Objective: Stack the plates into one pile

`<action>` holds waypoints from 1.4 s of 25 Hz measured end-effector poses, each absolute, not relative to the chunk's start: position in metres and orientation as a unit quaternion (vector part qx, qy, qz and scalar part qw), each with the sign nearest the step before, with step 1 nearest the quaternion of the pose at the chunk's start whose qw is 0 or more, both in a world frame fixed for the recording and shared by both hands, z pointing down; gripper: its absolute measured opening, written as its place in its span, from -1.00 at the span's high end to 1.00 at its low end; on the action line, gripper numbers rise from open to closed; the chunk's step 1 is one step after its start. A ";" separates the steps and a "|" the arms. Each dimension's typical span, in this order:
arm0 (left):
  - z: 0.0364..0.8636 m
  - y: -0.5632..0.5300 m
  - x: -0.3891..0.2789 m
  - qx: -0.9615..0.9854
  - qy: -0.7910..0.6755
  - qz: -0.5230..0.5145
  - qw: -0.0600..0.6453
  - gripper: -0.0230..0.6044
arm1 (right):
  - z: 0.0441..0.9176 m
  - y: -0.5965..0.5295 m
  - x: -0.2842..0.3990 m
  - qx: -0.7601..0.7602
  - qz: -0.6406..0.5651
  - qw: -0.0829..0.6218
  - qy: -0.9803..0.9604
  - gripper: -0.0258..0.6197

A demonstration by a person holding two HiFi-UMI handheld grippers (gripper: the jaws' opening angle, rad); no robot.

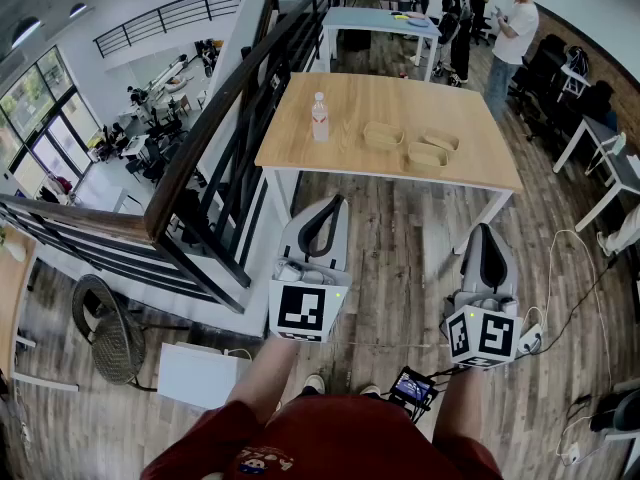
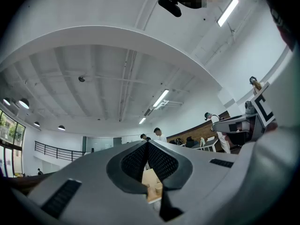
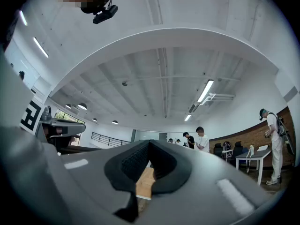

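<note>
Three shallow tan plates lie apart on the far right half of a wooden table (image 1: pixel 340 153): one (image 1: pixel 383 134) nearest the middle, one (image 1: pixel 441 140) to its right, one (image 1: pixel 427 155) nearer the front edge. Both grippers hang well short of the table, above the floor, pointing toward it. My left gripper (image 1: pixel 338 203) is shut with nothing in it, and so is my right gripper (image 1: pixel 484 230). In the left gripper view the left gripper (image 2: pixel 147 142) has its tips together, and a sliver of table with a plate (image 2: pixel 157 188) shows through the gap below them. The right gripper view shows the right gripper (image 3: pixel 149 142) equally shut.
A clear bottle with a red label (image 1: pixel 319 117) stands on the table's left part. A black railing (image 1: pixel 220 138) runs along the left. Several people stand at a blue-topped table (image 1: pixel 375 20) behind. A round chair (image 1: pixel 105 333), floor cables (image 1: pixel 575 298) and a small screen device (image 1: pixel 413 388) lie near my feet.
</note>
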State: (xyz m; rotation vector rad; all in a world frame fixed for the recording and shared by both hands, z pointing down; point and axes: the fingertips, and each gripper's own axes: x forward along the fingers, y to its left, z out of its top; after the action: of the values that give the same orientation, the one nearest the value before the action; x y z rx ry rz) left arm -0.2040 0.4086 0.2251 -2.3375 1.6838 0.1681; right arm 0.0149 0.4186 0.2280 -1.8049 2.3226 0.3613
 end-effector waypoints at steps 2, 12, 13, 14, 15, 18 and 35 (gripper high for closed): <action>0.225 0.409 -0.201 -0.803 0.579 0.057 0.131 0.91 | 0.228 0.420 0.019 -0.608 0.122 0.089 0.780 0.89; 0.225 0.401 -0.168 -0.808 0.572 0.047 0.137 0.91 | 0.232 0.413 0.048 -0.616 0.117 0.097 0.773 0.89; 0.226 0.399 -0.163 -0.809 0.570 0.045 0.136 0.91 | 0.234 0.413 0.053 -0.617 0.118 0.097 0.772 0.89; 0.227 0.397 -0.157 -0.810 0.569 0.046 0.137 0.91 | 0.236 0.413 0.058 -0.618 0.118 0.098 0.771 0.89; 0.228 0.396 -0.151 -0.810 0.568 0.047 0.139 0.91 | 0.237 0.412 0.065 -0.620 0.117 0.099 0.770 0.89; 0.232 0.393 -0.131 -0.813 0.565 0.042 0.134 0.91 | 0.244 0.410 0.085 -0.621 0.110 0.100 0.769 0.89; 0.256 0.377 -0.064 -0.812 0.572 0.012 0.119 0.91 | 0.270 0.387 0.154 -0.619 0.076 0.107 0.775 0.89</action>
State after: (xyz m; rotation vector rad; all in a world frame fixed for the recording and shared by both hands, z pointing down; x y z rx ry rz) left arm -0.0637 0.3773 0.2562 -2.3727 1.6716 0.0349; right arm 0.1538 0.3873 0.2702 -1.8215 2.2805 0.2232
